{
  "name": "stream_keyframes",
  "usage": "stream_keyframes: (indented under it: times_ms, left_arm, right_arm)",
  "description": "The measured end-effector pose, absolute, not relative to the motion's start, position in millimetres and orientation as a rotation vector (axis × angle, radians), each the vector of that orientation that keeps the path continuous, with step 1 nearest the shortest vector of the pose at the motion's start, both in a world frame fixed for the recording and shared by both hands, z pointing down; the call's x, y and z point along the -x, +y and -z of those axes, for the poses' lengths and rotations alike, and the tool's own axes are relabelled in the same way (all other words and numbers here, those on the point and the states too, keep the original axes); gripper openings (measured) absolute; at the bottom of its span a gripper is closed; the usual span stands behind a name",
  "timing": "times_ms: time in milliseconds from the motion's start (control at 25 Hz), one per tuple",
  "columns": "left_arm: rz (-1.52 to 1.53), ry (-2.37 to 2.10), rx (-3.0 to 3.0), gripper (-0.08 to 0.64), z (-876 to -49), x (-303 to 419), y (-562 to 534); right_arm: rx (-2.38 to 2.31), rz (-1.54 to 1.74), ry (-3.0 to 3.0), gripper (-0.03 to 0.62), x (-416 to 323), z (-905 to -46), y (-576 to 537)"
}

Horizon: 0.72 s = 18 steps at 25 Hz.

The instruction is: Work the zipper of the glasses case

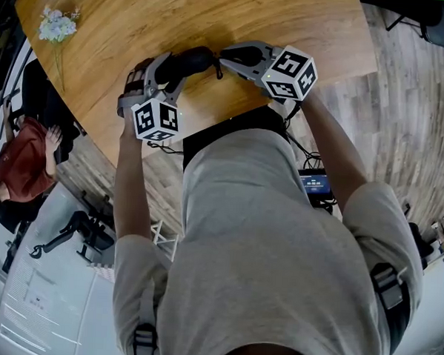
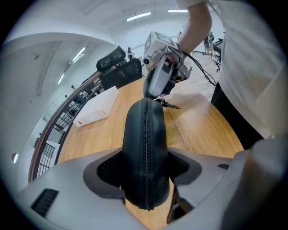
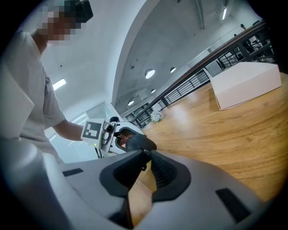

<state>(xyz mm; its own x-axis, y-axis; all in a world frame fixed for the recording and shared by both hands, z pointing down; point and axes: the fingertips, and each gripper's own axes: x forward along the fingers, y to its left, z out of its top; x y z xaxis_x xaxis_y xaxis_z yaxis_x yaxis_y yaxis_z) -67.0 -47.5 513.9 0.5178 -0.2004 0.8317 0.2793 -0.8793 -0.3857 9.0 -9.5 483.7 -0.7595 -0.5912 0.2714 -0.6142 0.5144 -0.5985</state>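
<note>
A black zippered glasses case (image 1: 191, 60) (image 2: 145, 152) is held over the wooden table (image 1: 304, 21), near its front edge. My left gripper (image 1: 168, 74) (image 2: 146, 179) clamps its near end from both sides, with the zipper line facing up between the pads. My right gripper (image 1: 222, 58) (image 3: 145, 155) meets the case's far end (image 3: 139, 143), its jaws shut on the small zipper pull (image 3: 146, 152). In the left gripper view the right gripper (image 2: 150, 95) points down onto the case tip, and a thin black tab (image 2: 172, 106) sticks out beside it.
A white box (image 2: 94, 110) (image 3: 245, 83) lies farther along the table. A small bunch of flowers (image 1: 58, 25) lies at the far left corner. A seated person in red (image 1: 22, 162) is beyond the left table edge. Black office chairs (image 2: 117, 67) stand behind the table.
</note>
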Motion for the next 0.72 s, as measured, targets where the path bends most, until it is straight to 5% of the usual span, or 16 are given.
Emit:
stream_keyframes:
  times_ms: [120,720]
  left_arm:
    - [1.269,-0.088,2.302,0.288,-503,67,-44]
    - [1.133,-0.173,2.305,0.288,-482,72,-31]
  right_arm:
    - [-0.986,-1.128,-2.774,0.121,0,-475,-9]
    - [-0.688,-1.401,-2.974,0.113,13,-455,6]
